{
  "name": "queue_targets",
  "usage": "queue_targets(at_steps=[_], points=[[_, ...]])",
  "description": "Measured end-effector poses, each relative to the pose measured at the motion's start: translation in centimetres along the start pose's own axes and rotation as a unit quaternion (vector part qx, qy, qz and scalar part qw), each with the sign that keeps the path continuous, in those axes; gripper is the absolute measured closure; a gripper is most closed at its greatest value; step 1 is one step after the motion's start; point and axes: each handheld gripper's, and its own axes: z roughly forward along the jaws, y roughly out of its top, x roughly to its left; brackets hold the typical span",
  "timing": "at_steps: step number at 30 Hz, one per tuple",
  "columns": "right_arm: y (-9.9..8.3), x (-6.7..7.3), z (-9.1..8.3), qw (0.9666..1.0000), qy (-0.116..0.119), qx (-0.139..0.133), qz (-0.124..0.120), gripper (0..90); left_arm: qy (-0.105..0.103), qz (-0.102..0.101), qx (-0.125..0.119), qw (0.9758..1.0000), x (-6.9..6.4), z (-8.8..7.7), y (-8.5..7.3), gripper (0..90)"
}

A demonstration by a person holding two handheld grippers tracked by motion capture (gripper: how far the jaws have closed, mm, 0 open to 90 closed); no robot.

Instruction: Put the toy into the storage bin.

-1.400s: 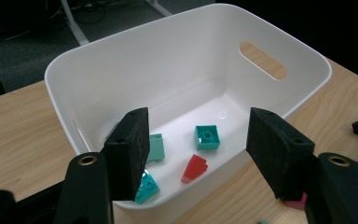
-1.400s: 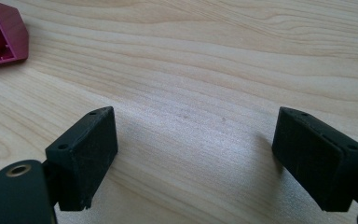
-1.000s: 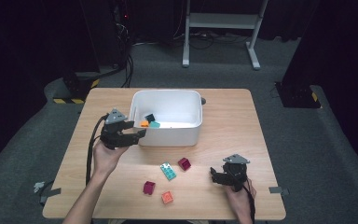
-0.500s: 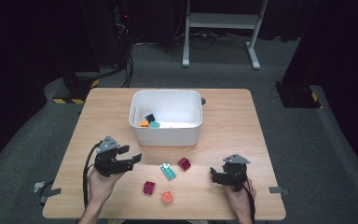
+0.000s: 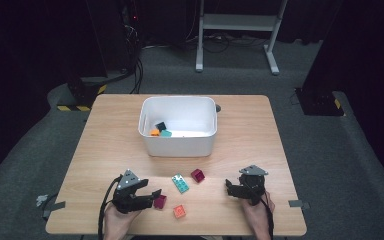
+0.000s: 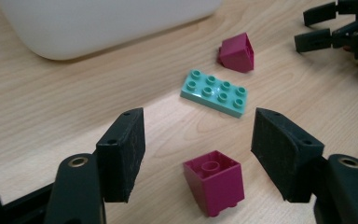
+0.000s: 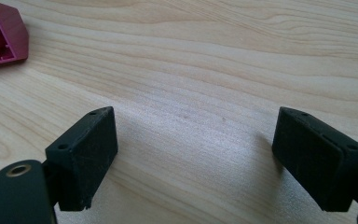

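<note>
Reaching left gripper (image 6: 200, 154) around pink block (image 6: 213, 186), fingers (image 6: 121, 154) wide, just been opening; am squeezing gently, keeping block centered.

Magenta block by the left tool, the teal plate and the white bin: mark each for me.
Magenta block (image 6: 213, 185), left gripper view, on its upturned hollow face.
Teal plate (image 6: 214, 92), left gripper view, on its studded top.
White bin (image 5: 177, 142), high view, on its front wall.

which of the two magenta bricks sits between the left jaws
The magenta brick lying hollow side up between the left gripper's open jaws; the other magenta brick lies past the teal plate.
</note>
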Motion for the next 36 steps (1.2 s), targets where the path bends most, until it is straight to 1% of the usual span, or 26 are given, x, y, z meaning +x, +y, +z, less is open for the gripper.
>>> queue_targets(at_steps=[2,5,7,10,12,14,15,17,20,27,30,36], points=[[0.0,0.0,0.0,1.0,0.0,0.0,0.0,13.7,-0.004,0.001,0.004,1.0,-0.3,0.4,-0.2,34.9],[0.0,0.0,0.0,1.0,0.0,0.0,0.0,13.7,-0.004,0.002,0.013,0.9999,-0.8,1.0,-0.8,34.8],[0.0,0.0,0.0,1.0,0.0,0.0,0.0,13.7,0.008,0.008,0.019,0.9997,-1.0,1.5,-1.1,34.7],[0.0,0.0,0.0,1.0,0.0,0.0,0.0,13.7,0.004,0.006,0.025,0.9997,-1.2,2.1,-1.5,34.7],[0.0,0.0,0.0,1.0,0.0,0.0,0.0,13.7,0.008,0.008,0.029,0.9995,-1.3,2.5,-1.8,34.9],[0.0,0.0,0.0,1.0,0.0,0.0,0.0,13.7,0.008,0.003,0.029,0.9995,-1.3,2.8,-2.0,35.5],[0.0,0.0,0.0,1.0,0.0,0.0,0.0,13.7,0.008,0.001,0.028,0.9996,-1.3,2.9,-2.0,36.3],[0.0,0.0,0.0,1.0,0.0,0.0,0.0,13.7,0.013,0.001,0.027,0.9996,-1.3,3.0,-2.2,38.6],[0.0,0.0,0.0,1.0,0.0,0.0,0.0,13.7,0.014,0.002,0.029,0.9995,-1.4,3.2,-2.3,41.9],[0.0,0.0,0.0,1.0,0.0,0.0,0.001,13.7,0.011,0.008,0.036,0.9993,-1.4,3.6,-2.4,50.6],[0.0,0.0,0.0,1.0,0.0,0.0,0.001,13.7,0.009,0.01,0.035,0.9993,-1.5,3.7,-2.4,54.7],[0.0,0.0,0.0,1.0,0.0,0.0,0.001,13.7,0.007,0.015,0.034,0.9993,-1.5,3.7,-2.3,56.1]])
